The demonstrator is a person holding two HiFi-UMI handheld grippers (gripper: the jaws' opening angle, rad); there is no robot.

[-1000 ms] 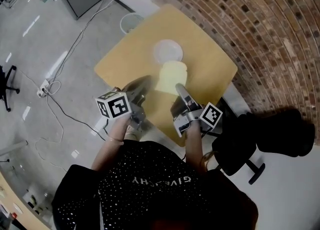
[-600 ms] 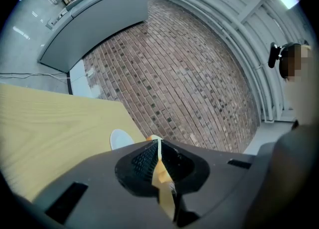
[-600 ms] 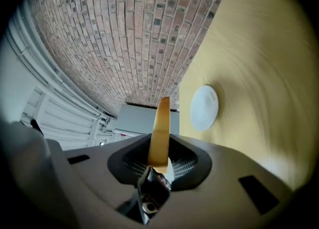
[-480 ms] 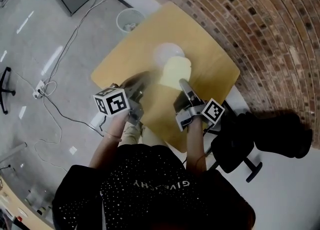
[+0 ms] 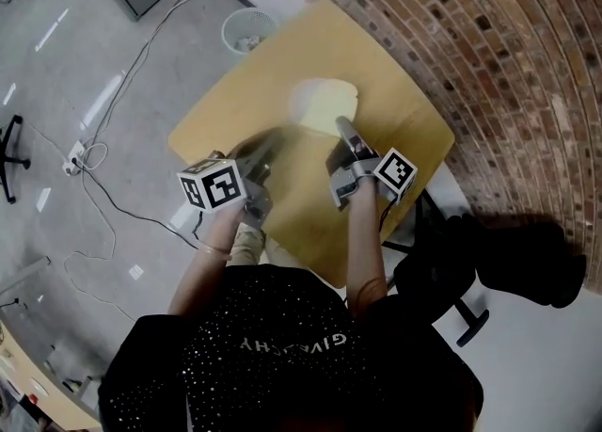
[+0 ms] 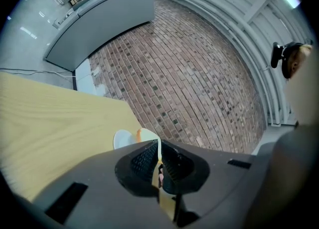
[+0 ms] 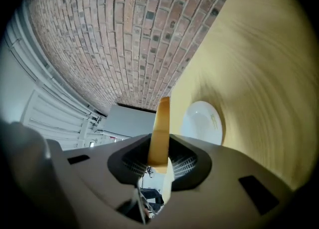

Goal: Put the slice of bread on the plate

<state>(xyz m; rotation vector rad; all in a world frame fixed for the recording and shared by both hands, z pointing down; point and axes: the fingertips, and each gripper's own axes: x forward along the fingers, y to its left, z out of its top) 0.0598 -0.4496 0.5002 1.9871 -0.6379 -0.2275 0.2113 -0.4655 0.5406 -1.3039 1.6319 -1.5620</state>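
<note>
A pale slice of bread [image 5: 334, 104] hangs over the right part of the white plate [image 5: 308, 99] near the far side of the wooden table [image 5: 395, 129]. My right gripper [image 5: 343, 126] is shut on the slice's near edge. In the right gripper view the bread [image 7: 160, 128] stands edge-on between the pads, with the plate [image 7: 203, 122] just beyond to the right. My left gripper [image 5: 270, 145] hovers over the table left of the plate, its jaws shut with nothing between them [image 6: 158, 145]. From there the plate [image 6: 122, 138] and the bread [image 6: 144, 134] show ahead.
A brick wall [image 5: 489, 35] runs behind the table. A white waste basket [image 5: 246, 30] stands on the floor past the far-left corner. A black office chair [image 5: 470, 265] sits at the right. Cables [image 5: 103, 185] trail across the grey floor at the left.
My right gripper has carried the bread away from me, from the table's middle to over the plate. The left gripper has shifted forward a little.
</note>
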